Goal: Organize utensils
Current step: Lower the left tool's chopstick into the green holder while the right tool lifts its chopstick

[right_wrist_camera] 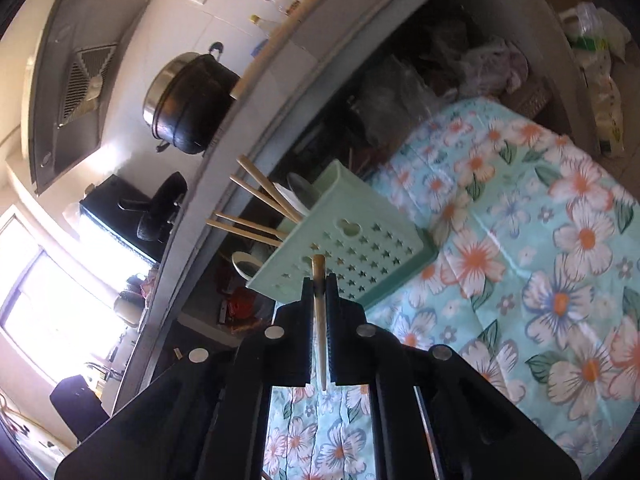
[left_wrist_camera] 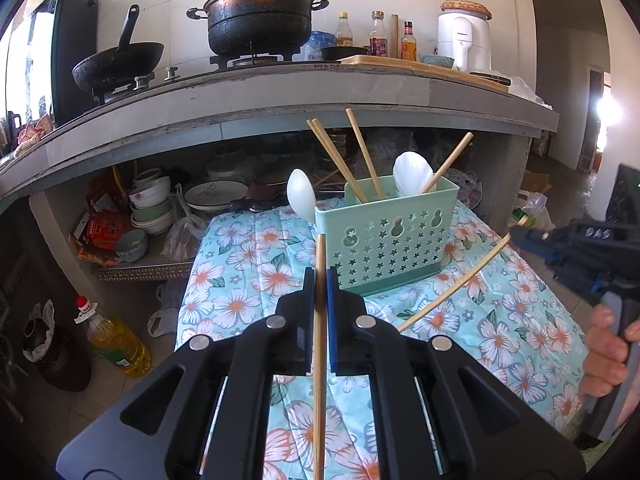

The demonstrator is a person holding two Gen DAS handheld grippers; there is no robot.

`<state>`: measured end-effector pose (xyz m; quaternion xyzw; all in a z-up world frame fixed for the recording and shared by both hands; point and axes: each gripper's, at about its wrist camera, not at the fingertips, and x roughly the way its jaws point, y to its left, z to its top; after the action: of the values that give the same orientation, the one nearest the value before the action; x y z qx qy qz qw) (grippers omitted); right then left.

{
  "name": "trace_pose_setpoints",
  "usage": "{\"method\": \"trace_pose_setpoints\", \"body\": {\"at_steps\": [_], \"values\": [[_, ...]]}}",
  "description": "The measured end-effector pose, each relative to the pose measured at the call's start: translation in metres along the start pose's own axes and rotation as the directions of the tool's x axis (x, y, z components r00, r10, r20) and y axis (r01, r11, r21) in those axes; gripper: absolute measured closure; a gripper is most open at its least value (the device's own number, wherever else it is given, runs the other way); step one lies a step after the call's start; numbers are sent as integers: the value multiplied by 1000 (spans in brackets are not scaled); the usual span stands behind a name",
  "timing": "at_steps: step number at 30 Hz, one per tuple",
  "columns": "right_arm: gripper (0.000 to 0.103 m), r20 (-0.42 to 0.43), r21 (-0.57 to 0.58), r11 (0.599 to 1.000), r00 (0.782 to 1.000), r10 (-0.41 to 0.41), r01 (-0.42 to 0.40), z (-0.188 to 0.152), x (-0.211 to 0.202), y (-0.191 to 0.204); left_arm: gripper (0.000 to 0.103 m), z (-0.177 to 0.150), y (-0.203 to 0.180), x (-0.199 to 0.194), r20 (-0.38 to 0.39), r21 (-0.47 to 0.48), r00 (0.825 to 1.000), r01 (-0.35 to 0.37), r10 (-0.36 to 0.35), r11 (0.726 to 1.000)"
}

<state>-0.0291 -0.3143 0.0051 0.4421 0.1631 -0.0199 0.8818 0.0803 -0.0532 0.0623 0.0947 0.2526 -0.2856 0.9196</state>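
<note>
Chopstick (left_wrist_camera: 319,320) pinched between the pads of the left gripper (left_wrist_camera: 320,280), shaft running straight up the middle of the left wrist view, upper end just short of the mint green caddy (left_wrist_camera: 384,236). Jaws pressed tight on it, no gap visible either side.

Second chopstick (right_wrist_camera: 320,320) clamped in the right gripper (right_wrist_camera: 320,286); jaws closed on it near its darkened end, tip poking just past the fingertips toward the caddy wall. In the left wrist view the same stick (left_wrist_camera: 452,280) shows as a long pale arc off the cloth, running up to the right gripper at frame right, a hand (left_wrist_camera: 608,352) wrapped around its handle.

Caddy stands upright on the floral cloth (left_wrist_camera: 248,280), star and gourd cut-outs facing the left camera. Four chopsticks (left_wrist_camera: 362,152) lean out of its top at different angles. One white spoon (left_wrist_camera: 412,174) stands inside; another white spoon (left_wrist_camera: 302,196) shows at the caddy's left edge, whether inside or beside cannot be told.

Behind: concrete counter (left_wrist_camera: 280,96) with a black lidded pot (left_wrist_camera: 260,12) and wok (left_wrist_camera: 120,64); bowls (left_wrist_camera: 152,204) stacked on the shelf beneath.
</note>
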Motion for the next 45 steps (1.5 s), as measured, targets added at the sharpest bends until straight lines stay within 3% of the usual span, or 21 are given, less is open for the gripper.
{"method": "trace_pose_setpoints", "body": {"at_steps": [10, 19, 23, 27, 31, 33, 39, 45], "values": [[97, 66, -42, 998, 997, 50, -47, 15, -34, 6, 99, 11, -14, -8, 18, 41, 999, -31, 31, 999], [97, 124, -54, 997, 990, 61, -55, 28, -59, -1, 99, 53, -13, -21, 128, 38, 990, -62, 57, 997], [97, 162, -60, 996, 984, 74, -65, 37, -72, -2, 99, 97, -6, -30, 256, -13, 964, -72, 73, 997], [97, 177, -61, 996, 981, 77, -67, 42, -78, -3, 99, 138, -2, -34, 390, -89, 918, -49, 80, 995], [97, 182, -58, 996, 980, 76, -67, 43, -77, -3, 99, 172, -2, -16, 441, -161, 897, 53, 24, 986], [97, 180, -56, 996, 981, 77, -68, 42, -76, -3, 99, 183, -8, 0, 454, -168, 891, 65, 19, 984], [97, 162, -68, 996, 984, 68, -58, 44, -70, -3, 99, 190, -26, 56, 445, -159, 894, 20, 54, 987], [97, 145, -65, 997, 988, 54, -45, 45, -62, -5, 99, 178, -20, 94, 408, -188, 911, 18, 61, 982]]}}
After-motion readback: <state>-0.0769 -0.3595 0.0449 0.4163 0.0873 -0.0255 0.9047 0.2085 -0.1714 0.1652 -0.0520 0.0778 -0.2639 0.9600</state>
